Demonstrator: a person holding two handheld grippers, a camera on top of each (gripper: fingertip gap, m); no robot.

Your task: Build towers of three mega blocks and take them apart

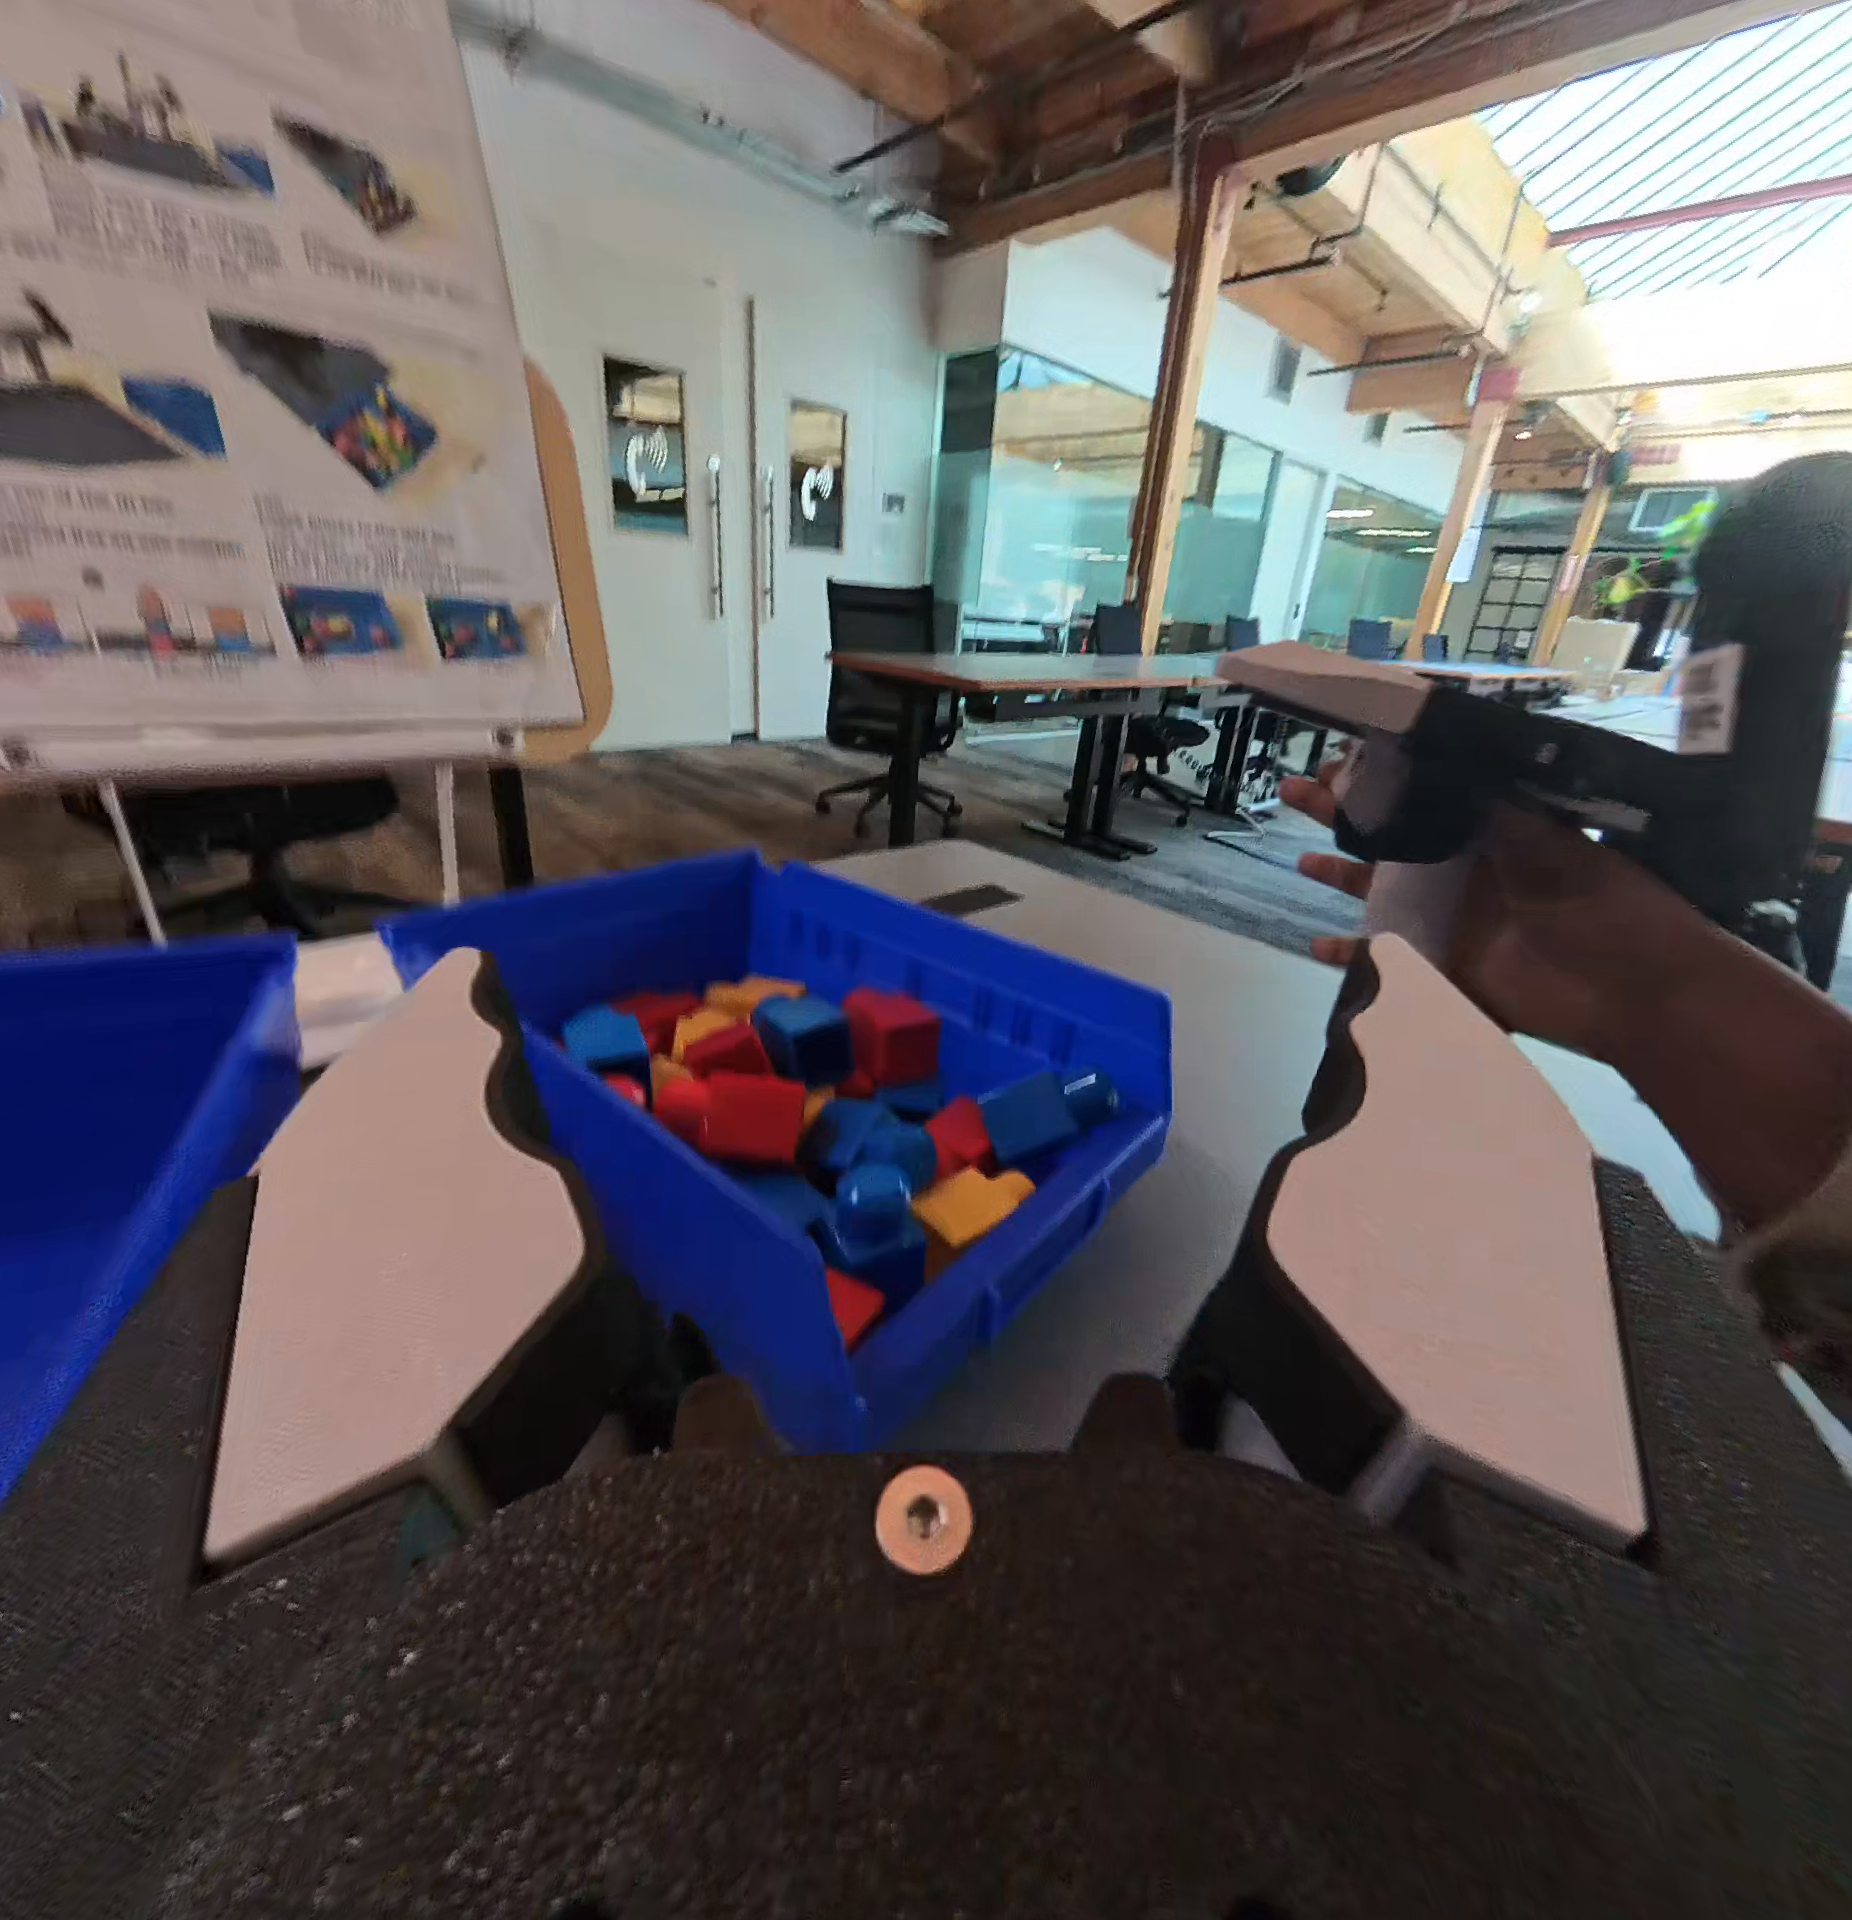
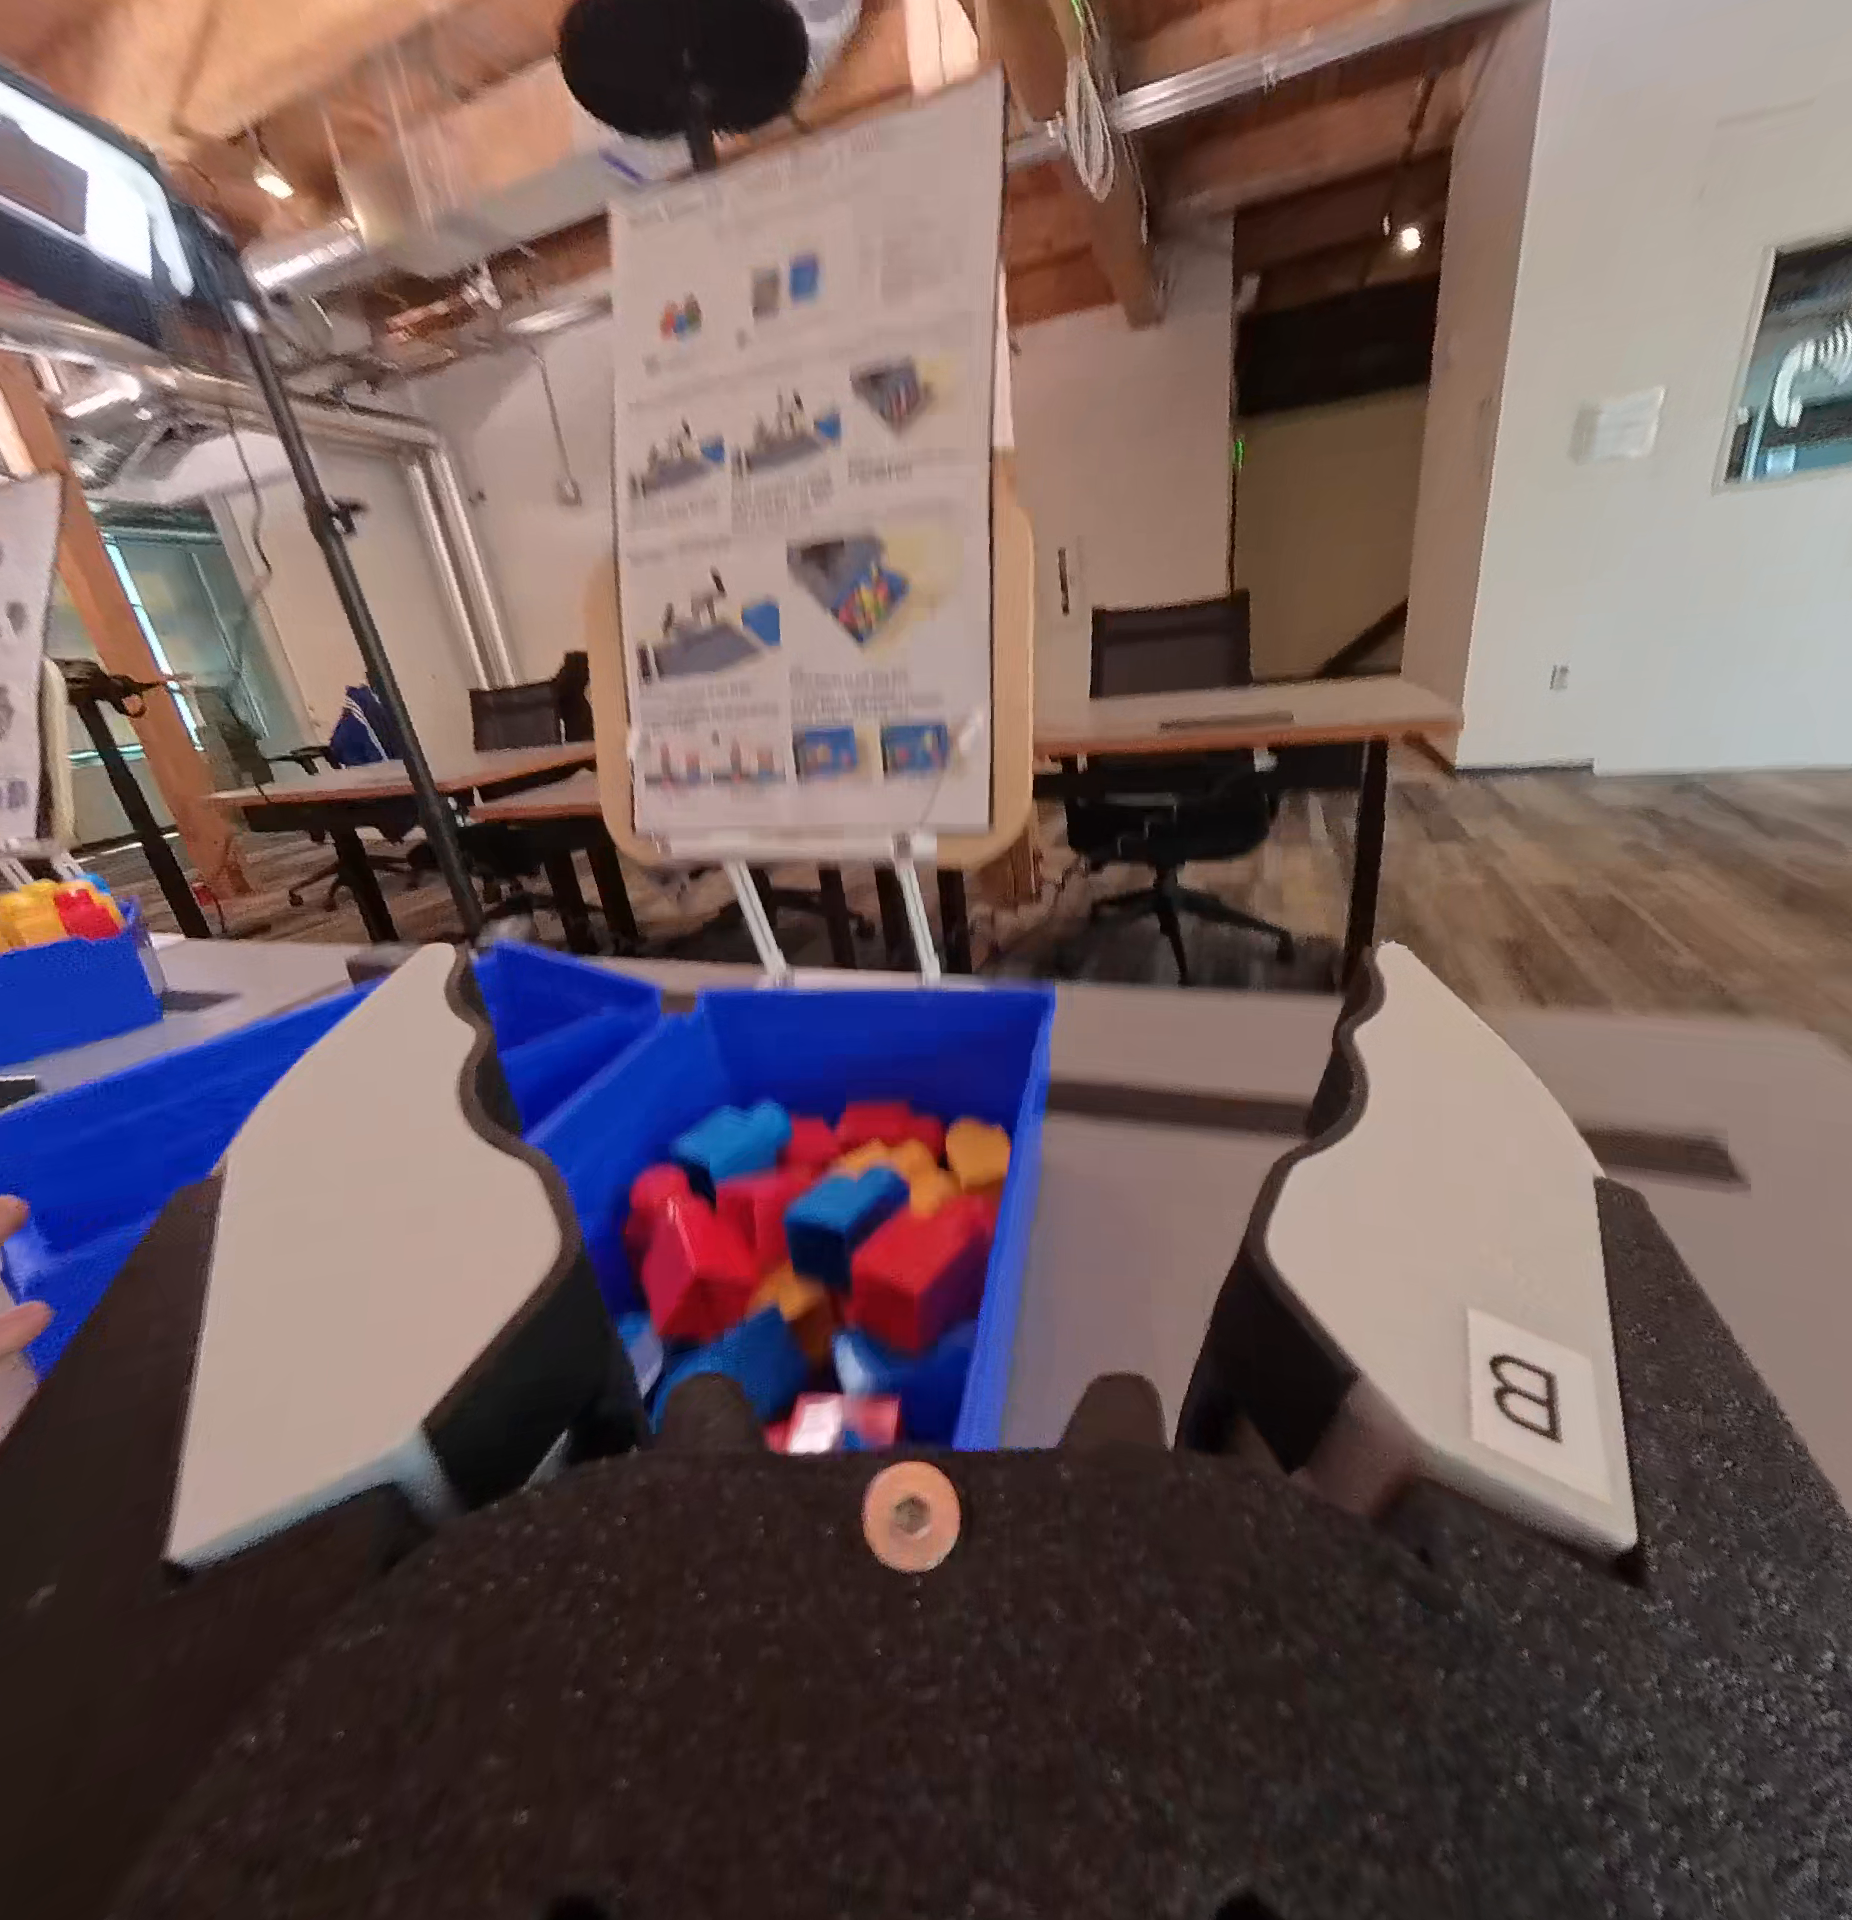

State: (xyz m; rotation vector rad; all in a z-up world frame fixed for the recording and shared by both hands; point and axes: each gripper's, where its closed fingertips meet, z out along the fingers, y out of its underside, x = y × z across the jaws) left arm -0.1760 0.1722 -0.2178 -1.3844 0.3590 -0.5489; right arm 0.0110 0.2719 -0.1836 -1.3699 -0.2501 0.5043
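A blue bin (image 1: 1005,1340) full of red, blue and orange mega blocks (image 1: 880,1122) sits on the grey table, right in front of my left gripper (image 1: 911,997). The left gripper is open and empty, above the bin's near side. The same bin (image 2: 989,1247) with its blocks (image 2: 839,1247) lies below my right gripper (image 2: 911,1008), which is open and empty too. The right gripper also shows at the right of the left wrist view (image 1: 1348,686), held in a hand high above the table.
A second blue bin (image 1: 91,1122) stands to the left, and it also shows in the right wrist view (image 2: 122,1153). A farther blue bin (image 2: 60,987) holds yellow and red blocks. An instruction board on an easel (image 2: 808,499) stands behind the table (image 1: 1244,1039).
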